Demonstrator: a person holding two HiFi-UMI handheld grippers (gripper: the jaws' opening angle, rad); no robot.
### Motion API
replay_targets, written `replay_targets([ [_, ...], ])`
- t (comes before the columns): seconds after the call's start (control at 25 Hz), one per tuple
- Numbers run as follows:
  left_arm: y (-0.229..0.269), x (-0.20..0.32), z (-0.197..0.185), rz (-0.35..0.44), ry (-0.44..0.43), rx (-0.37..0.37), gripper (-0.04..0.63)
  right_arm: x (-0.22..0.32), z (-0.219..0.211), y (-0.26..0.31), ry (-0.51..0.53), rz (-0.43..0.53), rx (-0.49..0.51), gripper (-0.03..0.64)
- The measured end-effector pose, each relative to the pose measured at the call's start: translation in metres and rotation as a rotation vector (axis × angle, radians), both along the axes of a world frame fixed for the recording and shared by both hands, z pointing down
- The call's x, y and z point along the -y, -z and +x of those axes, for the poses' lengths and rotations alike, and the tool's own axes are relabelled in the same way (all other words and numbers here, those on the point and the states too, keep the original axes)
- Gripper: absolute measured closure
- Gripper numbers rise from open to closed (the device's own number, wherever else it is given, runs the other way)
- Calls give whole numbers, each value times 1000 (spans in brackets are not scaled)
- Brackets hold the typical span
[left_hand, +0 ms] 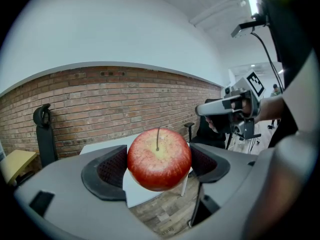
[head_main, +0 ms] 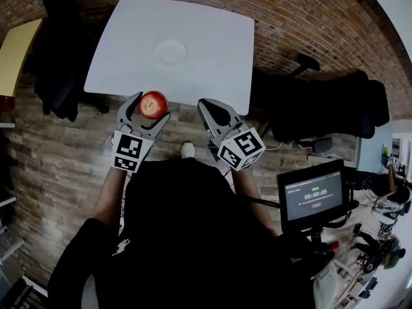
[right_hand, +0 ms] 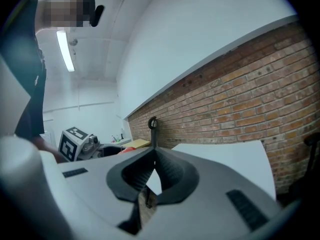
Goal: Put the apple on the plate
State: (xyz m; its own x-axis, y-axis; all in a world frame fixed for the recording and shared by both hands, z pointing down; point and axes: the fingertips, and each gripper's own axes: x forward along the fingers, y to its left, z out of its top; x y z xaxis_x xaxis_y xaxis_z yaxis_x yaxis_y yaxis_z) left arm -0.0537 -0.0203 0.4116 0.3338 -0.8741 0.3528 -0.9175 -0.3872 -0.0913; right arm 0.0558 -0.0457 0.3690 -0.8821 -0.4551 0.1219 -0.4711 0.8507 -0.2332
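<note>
A red apple point(head_main: 153, 103) with a yellowish top and a thin stem sits between the jaws of my left gripper point(head_main: 149, 109), which is shut on it. In the left gripper view the apple point(left_hand: 159, 159) fills the middle, both pads pressed against its sides. A white plate point(head_main: 170, 52) lies near the middle of the white table point(head_main: 212, 69), well beyond the apple, which hangs in the air just short of the table's near edge. My right gripper point(head_main: 213, 108) is shut with nothing in it; its jaws point(right_hand: 151, 179) meet at the tips.
A black office chair point(head_main: 322, 105) stands to the right of the table and a dark chair point(head_main: 61, 69) to its left. A yellow table point(head_main: 16, 53) is at the far left. A screen on a stand point(head_main: 313, 198) is at the lower right. Brick wall beyond the table.
</note>
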Motion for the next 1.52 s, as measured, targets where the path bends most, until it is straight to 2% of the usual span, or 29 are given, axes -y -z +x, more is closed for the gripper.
replay_targets([
  [0.48, -12, 38, 42, -30, 26, 10, 201, 41, 36, -14, 54, -30, 2, 612],
  [0.76, -16, 29, 45, -55, 69, 11, 201, 42, 34, -19, 101, -44, 7, 614],
  [1.2, -13, 27, 11, -64, 115, -25, 201, 47, 3, -22, 135, -71, -27, 612],
  [1.52, -23, 67, -31, -75, 34, -7, 201, 71, -43, -16, 91, -71, -12, 614],
])
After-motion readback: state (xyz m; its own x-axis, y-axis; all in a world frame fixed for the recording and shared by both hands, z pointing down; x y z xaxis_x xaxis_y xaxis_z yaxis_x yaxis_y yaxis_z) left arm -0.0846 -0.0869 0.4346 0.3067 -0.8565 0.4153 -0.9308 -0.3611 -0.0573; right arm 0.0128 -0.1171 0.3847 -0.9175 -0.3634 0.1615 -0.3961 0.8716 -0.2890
